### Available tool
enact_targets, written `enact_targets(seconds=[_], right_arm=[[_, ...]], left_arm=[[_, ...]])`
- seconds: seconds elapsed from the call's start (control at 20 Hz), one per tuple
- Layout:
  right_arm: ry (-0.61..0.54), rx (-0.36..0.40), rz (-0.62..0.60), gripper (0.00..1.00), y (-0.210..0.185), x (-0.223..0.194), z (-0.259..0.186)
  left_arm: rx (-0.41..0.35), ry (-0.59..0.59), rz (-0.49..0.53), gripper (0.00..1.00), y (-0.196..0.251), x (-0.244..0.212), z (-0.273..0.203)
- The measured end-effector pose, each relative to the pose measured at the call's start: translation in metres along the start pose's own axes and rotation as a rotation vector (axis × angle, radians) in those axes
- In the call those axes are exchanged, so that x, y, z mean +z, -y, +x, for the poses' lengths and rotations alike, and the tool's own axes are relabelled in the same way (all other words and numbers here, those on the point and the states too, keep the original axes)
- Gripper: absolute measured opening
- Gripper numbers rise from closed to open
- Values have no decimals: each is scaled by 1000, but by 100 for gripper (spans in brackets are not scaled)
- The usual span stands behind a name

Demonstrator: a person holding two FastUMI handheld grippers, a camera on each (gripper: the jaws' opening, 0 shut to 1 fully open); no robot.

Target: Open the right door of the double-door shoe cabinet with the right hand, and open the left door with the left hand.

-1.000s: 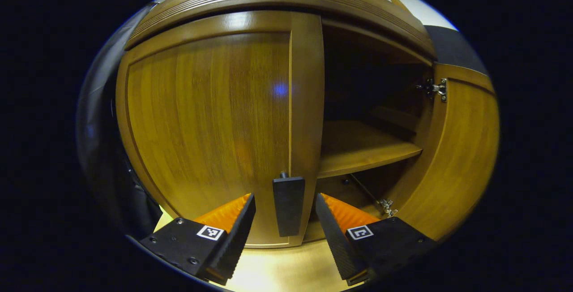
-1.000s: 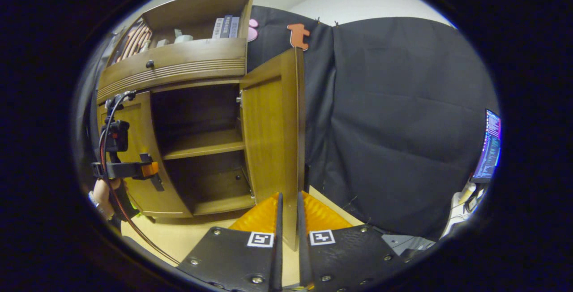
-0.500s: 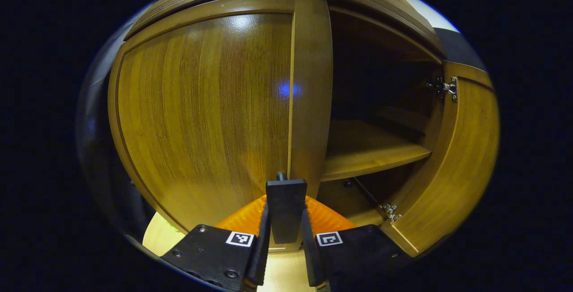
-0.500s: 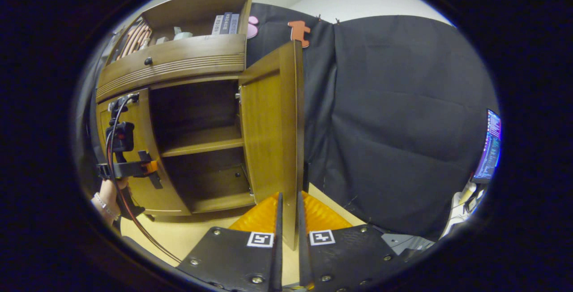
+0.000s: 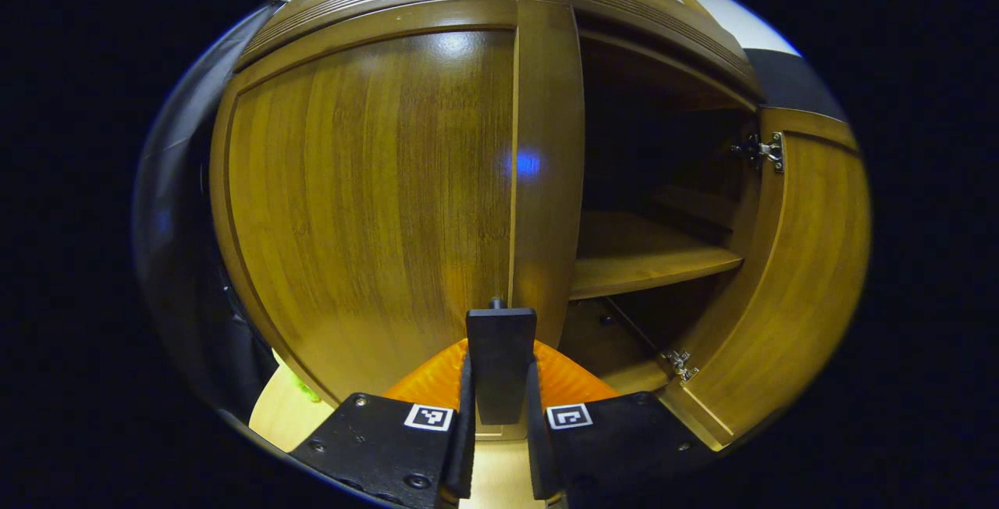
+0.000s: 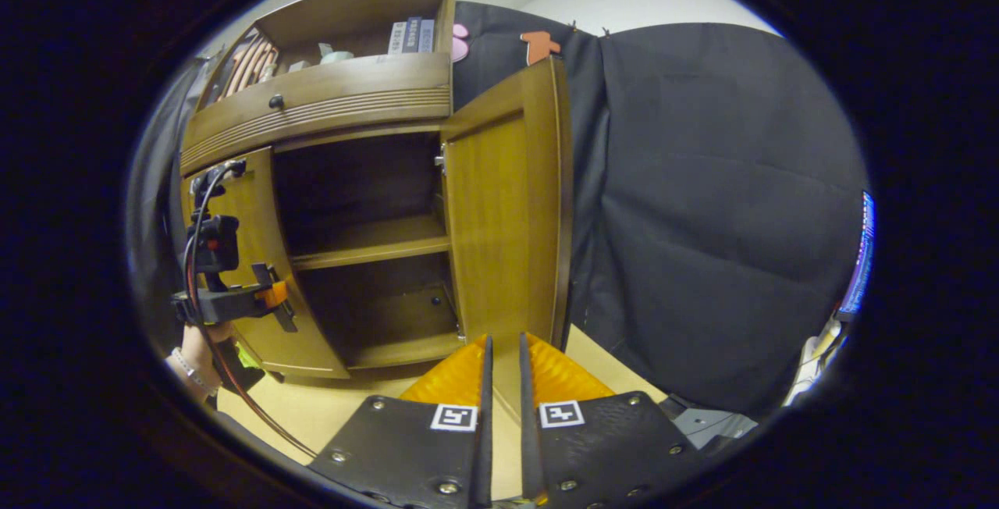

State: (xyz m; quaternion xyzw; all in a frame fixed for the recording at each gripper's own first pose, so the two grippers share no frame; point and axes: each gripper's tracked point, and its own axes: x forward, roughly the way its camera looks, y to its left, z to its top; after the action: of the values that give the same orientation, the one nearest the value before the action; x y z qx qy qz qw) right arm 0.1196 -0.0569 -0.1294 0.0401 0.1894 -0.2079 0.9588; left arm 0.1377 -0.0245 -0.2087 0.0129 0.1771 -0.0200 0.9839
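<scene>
The left hand-held gripper (image 5: pixel 499 446) pinches the dark handle (image 5: pixel 501 353) at six o'clock; a sideways pull could slip it off (the plate is smooth). Behind stands the left door (image 5: pixel 375 197), glossy brown wood, shut. The right hand-held gripper (image 6: pixel 502 431) is pressed together, the right door (image 6: pixel 507 204) open at twelve o'clock.

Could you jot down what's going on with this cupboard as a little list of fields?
Left door: shut
Left door handle: flat dark bar, pinched between the left gripper fingers
Right door: swung wide open
Right gripper: fingers close together, apart from the right door, nothing visibly held
Inside: wooden shelf, bare
Above: drawer with a knob
Next step, likely: pull the left door open
</scene>
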Motion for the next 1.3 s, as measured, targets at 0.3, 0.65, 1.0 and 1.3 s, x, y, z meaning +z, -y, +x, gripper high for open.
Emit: enact_targets(seconds=[0.3, 0.65, 1.0, 1.3], right_arm=[[-11, 88, -41, 15, -24, -2, 2], [-35, 209, -81, 15, -61, -11, -3], [-61, 314, -112, 15, -95, -19, -2], [-84, 400, -123, 15, -129, -27, -3]], left_arm=[[-6, 29, -12, 30, -9, -7, -41], [29, 34, -58, 29, -27, -18, -85], [67, 27, -82, 27, -50, -28, -116], [88, 16, -94, 26, -68, -37, -138]])
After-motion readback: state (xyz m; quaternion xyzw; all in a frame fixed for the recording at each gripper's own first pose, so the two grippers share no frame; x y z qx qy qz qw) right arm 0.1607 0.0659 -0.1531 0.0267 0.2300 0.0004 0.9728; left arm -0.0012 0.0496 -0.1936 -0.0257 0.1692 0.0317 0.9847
